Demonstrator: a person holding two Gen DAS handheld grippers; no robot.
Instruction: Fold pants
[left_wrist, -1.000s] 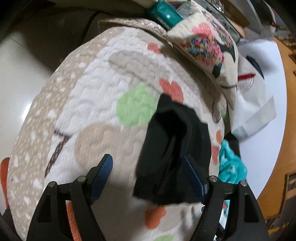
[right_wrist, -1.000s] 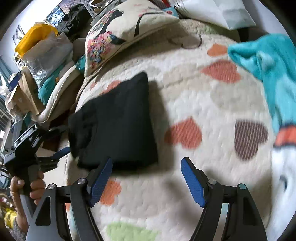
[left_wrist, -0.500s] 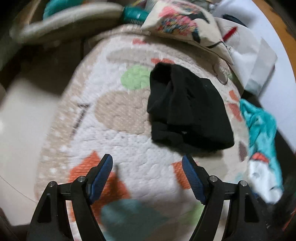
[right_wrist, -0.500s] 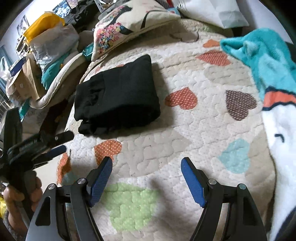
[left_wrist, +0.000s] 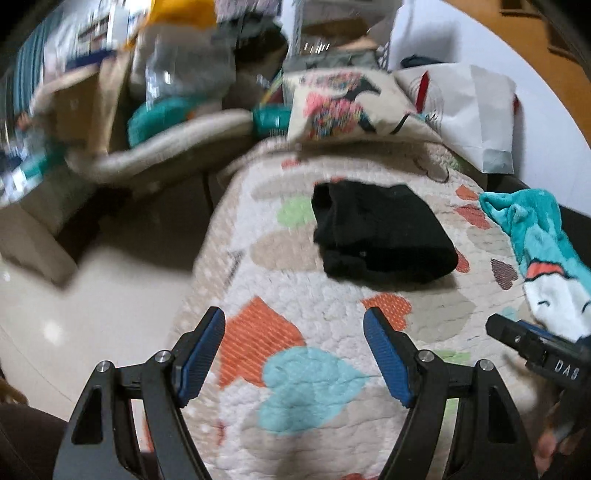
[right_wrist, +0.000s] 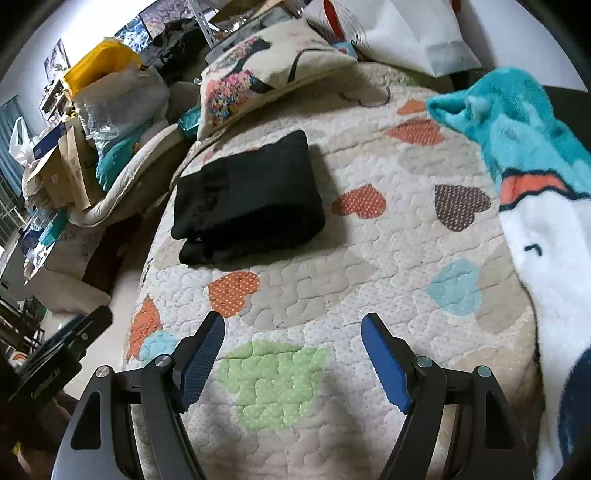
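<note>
The black pants (left_wrist: 380, 230) (right_wrist: 247, 201) lie folded into a compact stack on the heart-patterned quilt (left_wrist: 295, 295) (right_wrist: 369, 277), near its left edge. My left gripper (left_wrist: 294, 338) hovers open over the quilt, well short of the pants, with nothing between its blue pads. My right gripper (right_wrist: 292, 341) is open too, above a green heart patch, a good way in front of the pants. The body of the right gripper (left_wrist: 535, 354) shows at the right edge of the left wrist view, and the left gripper's body (right_wrist: 59, 358) at the lower left of the right wrist view.
A teal and white fleece blanket (right_wrist: 524, 166) (left_wrist: 543, 251) lies along the quilt's right side. A printed pillow (right_wrist: 258, 70) and a white pillow (right_wrist: 406, 33) sit behind the pants. Bags and boxes (right_wrist: 92, 110) crowd the floor to the left, beyond the bed's edge.
Both grippers have pulled back from the folded pants, which now lie farther off and stay put. The left gripper has rolled upright and risen; its view now takes in the room clutter.
</note>
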